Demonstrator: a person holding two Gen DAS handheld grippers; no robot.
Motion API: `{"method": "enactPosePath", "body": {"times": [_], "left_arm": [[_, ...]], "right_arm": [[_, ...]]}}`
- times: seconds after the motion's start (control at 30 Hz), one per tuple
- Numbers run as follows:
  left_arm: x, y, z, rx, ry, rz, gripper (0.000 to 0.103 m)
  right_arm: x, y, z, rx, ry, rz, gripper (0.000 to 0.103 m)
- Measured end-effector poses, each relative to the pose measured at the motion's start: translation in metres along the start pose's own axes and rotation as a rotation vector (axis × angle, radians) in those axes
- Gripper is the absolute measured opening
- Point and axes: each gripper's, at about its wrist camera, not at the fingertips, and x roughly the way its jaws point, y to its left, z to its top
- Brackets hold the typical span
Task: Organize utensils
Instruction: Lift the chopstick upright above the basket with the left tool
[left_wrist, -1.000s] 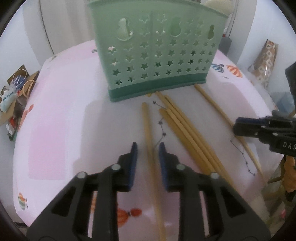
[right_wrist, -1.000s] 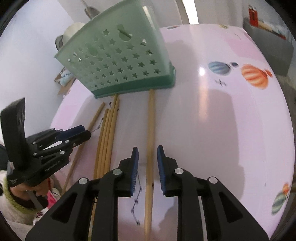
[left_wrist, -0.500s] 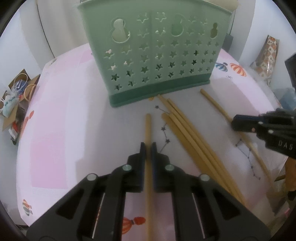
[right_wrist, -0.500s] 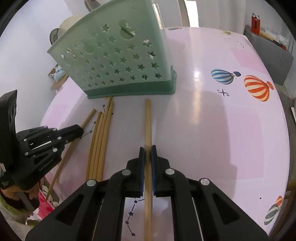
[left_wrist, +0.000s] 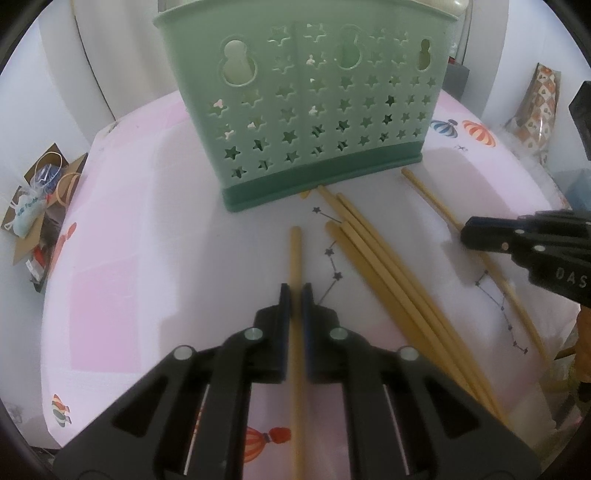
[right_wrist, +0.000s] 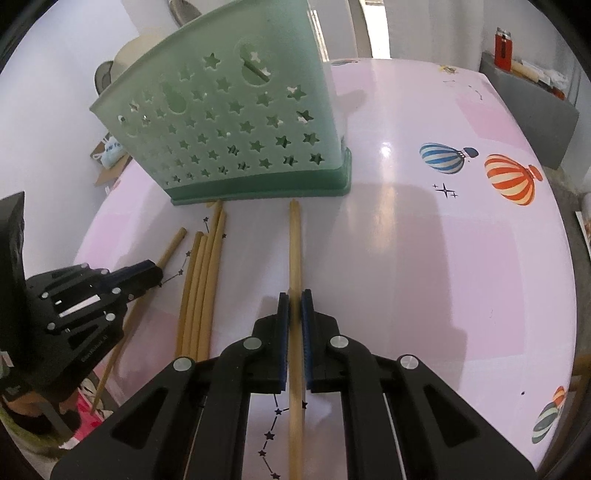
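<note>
left gripper (left_wrist: 295, 295) jaws nearly closed, pads clamped on a single chopstick (left_wrist: 295, 254). its long axis runs along the fingers, far tip toward the green holder (left_wrist: 306, 122), stopping short of its base. right gripper (right_wrist: 294, 301) same: narrow, pinching the rightmost chopstick (right_wrist: 294, 243), axis straight ahead, tip just beside the holder base. loose chopsticks (left_wrist: 373, 266) bundled between the two, lying flat on the pink tablecloth (right_wrist: 424, 258), tips at the holder foot. holder upright at far side, star cutouts.
</note>
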Motion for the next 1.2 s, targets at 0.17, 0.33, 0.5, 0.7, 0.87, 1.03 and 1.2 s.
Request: {"method": "enactPosePath", "body": {"times": [0.17,0.33,0.5,0.7,0.87,1.03,1.2], "left_arm": [[0.001,0.001,0.001,0.005,-0.001,0.001,0.005],[0.001,0.000,0.001,0.009,-0.002,0.004,0.005],[0.001,0.000,0.001,0.009,-0.001,0.005,0.005],[0.001,0.001,0.001,0.013,-0.002,0.010,0.005],[0.001,0.001,0.002,0.012,-0.004,0.013,0.005],[0.002,0.003,0.002,0.011,-0.007,0.013,0.005],[0.002,0.005,0.003,0.009,-0.006,0.019,0.005]], "right_arm": [[-0.004,-0.004,0.000,0.024,-0.010,0.003,0.007],[-0.007,-0.007,0.003,0.035,-0.017,0.002,0.007],[-0.007,-0.009,0.005,0.039,-0.017,0.002,0.007],[-0.007,-0.010,0.006,0.042,-0.016,0.006,0.007],[-0.006,-0.011,0.006,0.047,-0.015,0.007,0.007],[-0.006,-0.013,0.005,0.056,-0.013,0.009,0.007],[-0.006,-0.014,0.005,0.066,-0.013,0.015,0.007]]}}
